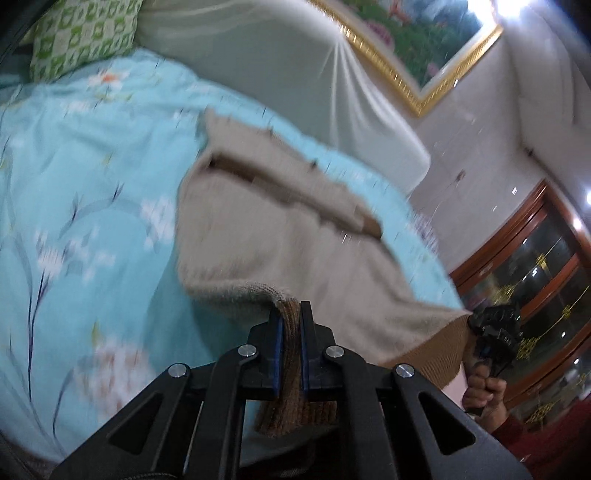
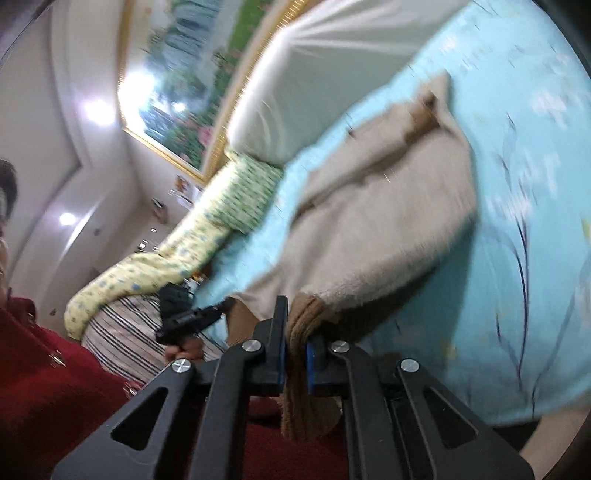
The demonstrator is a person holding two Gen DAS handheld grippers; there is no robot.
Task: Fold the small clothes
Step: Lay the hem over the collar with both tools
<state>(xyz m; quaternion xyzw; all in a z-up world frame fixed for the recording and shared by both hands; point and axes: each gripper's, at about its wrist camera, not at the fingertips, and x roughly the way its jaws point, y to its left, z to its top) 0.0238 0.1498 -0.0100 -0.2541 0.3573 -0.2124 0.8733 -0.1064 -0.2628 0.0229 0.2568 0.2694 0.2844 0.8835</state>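
Observation:
A small beige knit sweater (image 1: 266, 229) with a brown ribbed hem lies spread over a light blue floral bedspread (image 1: 74, 177). My left gripper (image 1: 291, 314) is shut on one corner of the brown hem. My right gripper (image 2: 295, 317) is shut on the other hem corner; the sweater (image 2: 376, 229) stretches away from it. The right gripper also shows in the left wrist view (image 1: 495, 325) at the hem's far end, and the left gripper shows in the right wrist view (image 2: 192, 314). Both views are motion-blurred.
A white covered headboard (image 1: 280, 74) and a green patterned pillow (image 1: 81, 33) lie beyond the sweater. A gold-framed painting (image 1: 424, 44) hangs on the wall. A wooden glass cabinet (image 1: 535, 266) stands at the right. The person wears red (image 2: 44, 387).

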